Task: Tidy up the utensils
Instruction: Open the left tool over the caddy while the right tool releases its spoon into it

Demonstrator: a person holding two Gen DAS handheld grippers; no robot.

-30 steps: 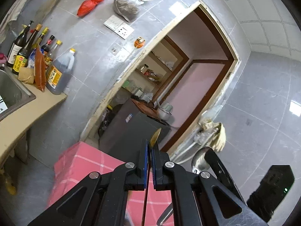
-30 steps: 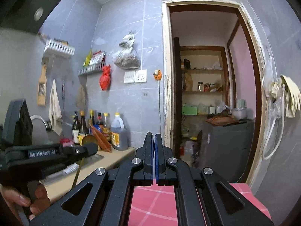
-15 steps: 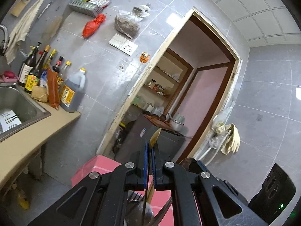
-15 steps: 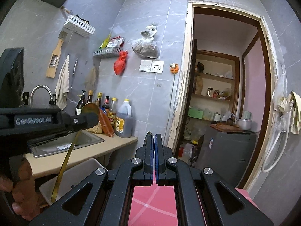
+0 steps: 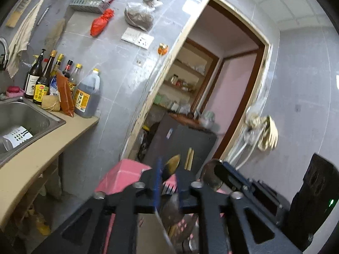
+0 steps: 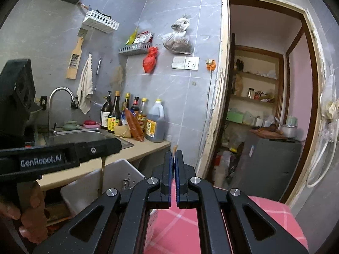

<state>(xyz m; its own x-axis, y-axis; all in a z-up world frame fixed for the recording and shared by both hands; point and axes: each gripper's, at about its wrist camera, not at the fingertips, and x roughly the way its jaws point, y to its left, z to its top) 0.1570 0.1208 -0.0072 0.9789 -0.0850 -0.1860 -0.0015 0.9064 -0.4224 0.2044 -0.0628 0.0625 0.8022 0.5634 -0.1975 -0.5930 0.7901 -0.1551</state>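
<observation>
My left gripper [image 5: 168, 169] has its jaws parted, with a gold utensil [image 5: 172, 164] standing loose between them, its handle running down toward a holder of forks and spoons [image 5: 172, 203] below. In the right wrist view the left gripper [image 6: 101, 148] shows at the left, with the gold handle [image 6: 102, 169] hanging under it over a white container [image 6: 114, 177]. My right gripper [image 6: 174, 158] is shut on the thin handle of a utensil whose tip [image 6: 175, 147] pokes above the pads; its metal bowl [image 5: 209, 169] shows in the left wrist view.
A pink checked cloth [image 6: 267, 216] covers the surface below. A beige counter [image 5: 31, 160] with a steel sink [image 5: 19, 116] and several sauce bottles [image 5: 48, 84] lies left. A doorway [image 6: 264, 105] opens onto a pantry with a dark cabinet [image 6: 271, 160].
My left gripper's jaws have opened from a tight hold on the gold utensil, and it has lowered toward the holder. My right gripper stays shut and has tilted slightly.
</observation>
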